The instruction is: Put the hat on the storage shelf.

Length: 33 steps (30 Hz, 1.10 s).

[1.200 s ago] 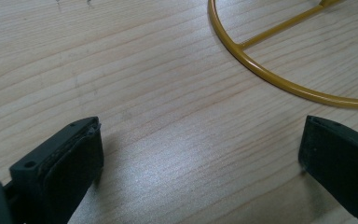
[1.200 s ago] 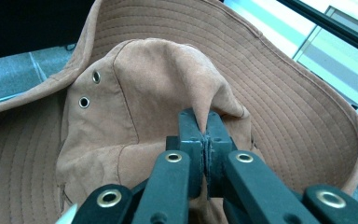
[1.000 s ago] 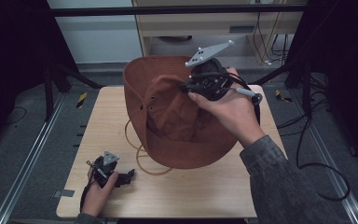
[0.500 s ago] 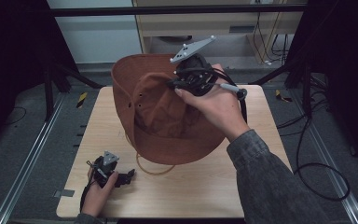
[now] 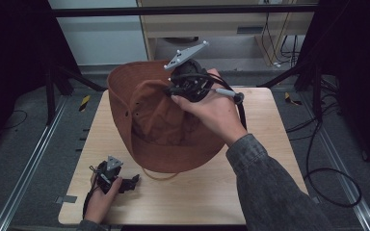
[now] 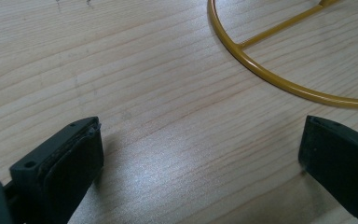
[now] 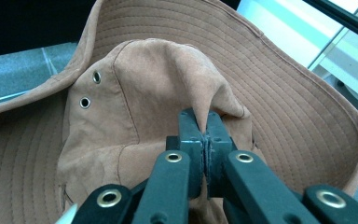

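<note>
A brown suede wide-brimmed hat (image 5: 173, 139) hangs tilted over the middle of the wooden table (image 5: 250, 183), its crown facing me and its brim edge low near the table. My right gripper (image 5: 169, 90) is shut on a fold of the crown; in the right gripper view the jaws (image 7: 206, 126) pinch the suede of the hat (image 7: 135, 93) beside two brass eyelets. My left gripper (image 5: 131, 182) rests on the table at the front left, held by a hand. In the left gripper view it (image 6: 200, 140) stands open over bare wood.
A thin yellow wire ring (image 5: 159, 177) lies on the table under the hat's near brim, and shows as the yellow ring (image 6: 261, 74) just ahead of the left jaws. Metal rails run along the floor at both sides. Cables trail at the right.
My right gripper has carried the hat to the left and slightly away from me. The left gripper has stayed where it was.
</note>
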### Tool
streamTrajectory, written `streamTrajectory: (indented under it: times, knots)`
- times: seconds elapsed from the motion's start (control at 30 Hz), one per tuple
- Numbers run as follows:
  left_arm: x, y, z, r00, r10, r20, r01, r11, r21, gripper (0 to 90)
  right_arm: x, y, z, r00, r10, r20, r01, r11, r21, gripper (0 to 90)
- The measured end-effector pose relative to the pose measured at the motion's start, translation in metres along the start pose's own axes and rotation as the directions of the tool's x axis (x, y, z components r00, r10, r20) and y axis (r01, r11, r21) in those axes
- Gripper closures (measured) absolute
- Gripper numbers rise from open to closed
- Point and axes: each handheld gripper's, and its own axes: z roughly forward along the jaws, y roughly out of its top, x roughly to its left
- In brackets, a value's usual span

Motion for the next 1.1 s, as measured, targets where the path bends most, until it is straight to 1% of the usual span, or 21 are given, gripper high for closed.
streamTrajectory:
  times: [0.43,0.7,0.8,1.1]
  knots:
    - [0.0,0.0,0.0,1.0,0.0,-0.001,0.0,1.0,0.001,0.0,0.007,-0.003,0.011,0.9996,-0.006,-0.027,0.006,1.0,0.013,89.0]
    - [0.0,0.0,0.0,1.0,0.0,0.0,0.0,1.0,0.002,0.0,0.014,-0.002,0.028,0.9985,-0.008,-0.055,0.009,1.0,0.03,89.0]
    - [0.0,0.0,0.0,1.0,0.0,0.0,0.0,1.0,0.001,0.0,0.015,-0.003,0.031,0.9981,-0.009,-0.061,0.011,0.999,0.034,89.0]
    - [0.0,0.0,0.0,1.0,0.001,0.0,-0.001,1.0,0.002,0.0,0.016,-0.011,0.04,0.9971,0.003,-0.076,0.001,0.999,0.054,88.7]
